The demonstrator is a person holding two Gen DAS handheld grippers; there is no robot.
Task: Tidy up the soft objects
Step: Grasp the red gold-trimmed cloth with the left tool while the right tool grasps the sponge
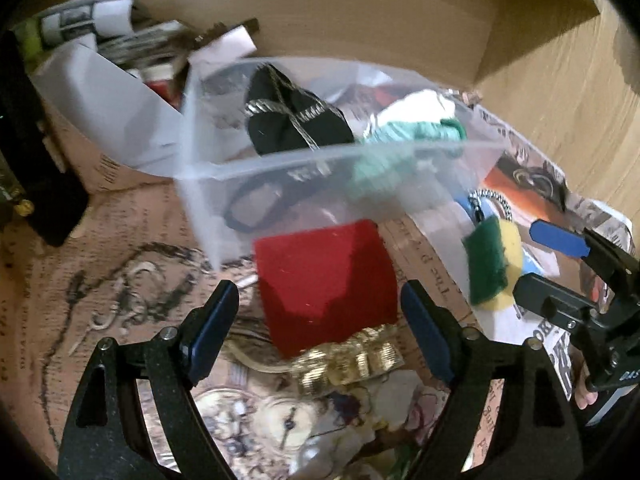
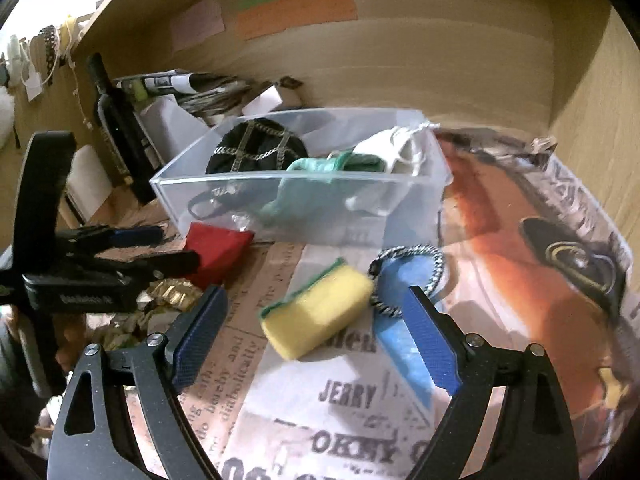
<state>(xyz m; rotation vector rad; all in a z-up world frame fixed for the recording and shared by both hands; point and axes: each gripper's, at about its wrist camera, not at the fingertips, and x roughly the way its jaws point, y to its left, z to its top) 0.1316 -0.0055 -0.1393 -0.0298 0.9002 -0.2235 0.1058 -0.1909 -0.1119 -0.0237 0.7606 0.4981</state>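
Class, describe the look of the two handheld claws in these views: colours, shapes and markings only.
The left claw and the right claw match: matte black, speckled triangular arms with cut-out slots and silver rivets, tipped with flat, textured blue pads. Seen side-on, the left claw's black body bears small white lettering, too blurred to read. No cables or sleeves show.

The left gripper [image 1: 320, 328] is held low and angled slightly downward, its two blue-padded fingers [image 1: 210, 330] spread wide apart with nothing between them. The right gripper [image 2: 316, 336] sits at a similar height just beside it, also with its jaws spread wide and empty. Each gripper shows at the edge of the other's wrist view, and a fingertip of the person's right hand [image 1: 585, 394] shows behind the right gripper's body.
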